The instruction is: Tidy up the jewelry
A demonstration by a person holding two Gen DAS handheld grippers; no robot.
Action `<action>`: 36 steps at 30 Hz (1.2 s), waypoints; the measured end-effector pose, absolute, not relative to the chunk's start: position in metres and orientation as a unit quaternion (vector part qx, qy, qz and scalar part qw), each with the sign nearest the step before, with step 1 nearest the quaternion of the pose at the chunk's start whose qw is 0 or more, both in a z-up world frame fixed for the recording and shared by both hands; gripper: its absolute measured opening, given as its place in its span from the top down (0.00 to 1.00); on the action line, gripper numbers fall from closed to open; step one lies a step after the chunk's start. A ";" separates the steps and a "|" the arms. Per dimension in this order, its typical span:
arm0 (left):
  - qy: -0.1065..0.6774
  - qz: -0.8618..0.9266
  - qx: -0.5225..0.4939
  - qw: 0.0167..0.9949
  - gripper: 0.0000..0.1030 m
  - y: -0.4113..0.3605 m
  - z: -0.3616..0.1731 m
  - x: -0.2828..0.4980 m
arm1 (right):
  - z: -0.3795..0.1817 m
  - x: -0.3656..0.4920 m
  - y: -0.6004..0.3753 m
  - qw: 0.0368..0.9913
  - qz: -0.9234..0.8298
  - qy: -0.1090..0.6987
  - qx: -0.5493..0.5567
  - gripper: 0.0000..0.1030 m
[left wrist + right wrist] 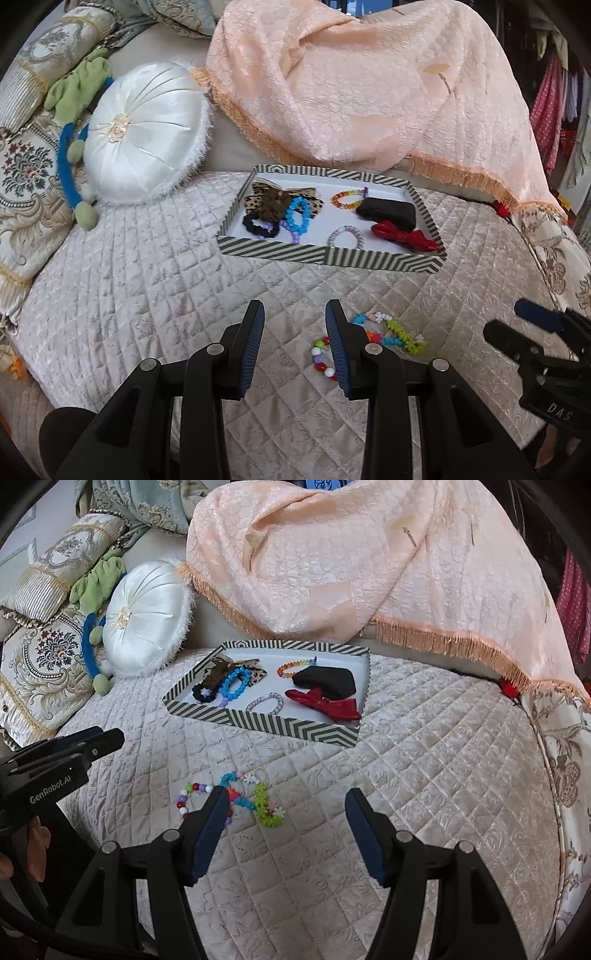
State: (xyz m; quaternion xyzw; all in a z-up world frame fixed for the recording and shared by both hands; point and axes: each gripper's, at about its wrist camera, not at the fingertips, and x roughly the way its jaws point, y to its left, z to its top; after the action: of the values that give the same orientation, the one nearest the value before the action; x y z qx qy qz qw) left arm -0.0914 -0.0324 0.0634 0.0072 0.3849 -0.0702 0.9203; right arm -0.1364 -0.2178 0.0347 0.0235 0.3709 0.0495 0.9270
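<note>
Fingers, left: left gripper (294, 325) stands apart with nothing between the pads, hovering over the bed (147, 295).
Fingers, right: right gripper (284, 812) spread wider, also empty.
Loose pieces: a round-bead bracelet (190, 799) and a tangle of flower-bead bracelets (258, 803) lie on the quilt, touching each other.
Direction from left: at two o'clock of the left fingers, partly hidden behind the right-hand pad.
Direction from right: at ten o'clock, just beside the left-hand pad.
Long axis: the tangle runs roughly nine to three.
Nearer hand: probably the right, though both are close.
Destination: striped tray (266, 725) at twelve o'clock, already holding several pieces.
</note>
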 end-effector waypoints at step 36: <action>0.507 -0.116 -0.030 0.854 0.79 -0.030 -0.022 -0.052 | -0.034 -0.066 -0.200 0.892 0.119 0.436 -0.003 0.46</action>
State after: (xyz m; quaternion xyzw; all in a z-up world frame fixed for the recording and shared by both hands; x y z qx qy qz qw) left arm -0.0519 -0.0303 -0.0216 -0.0299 0.5069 -0.1164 0.8536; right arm -0.0655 -0.2000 -0.0337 -0.0026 0.4358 0.1189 0.8921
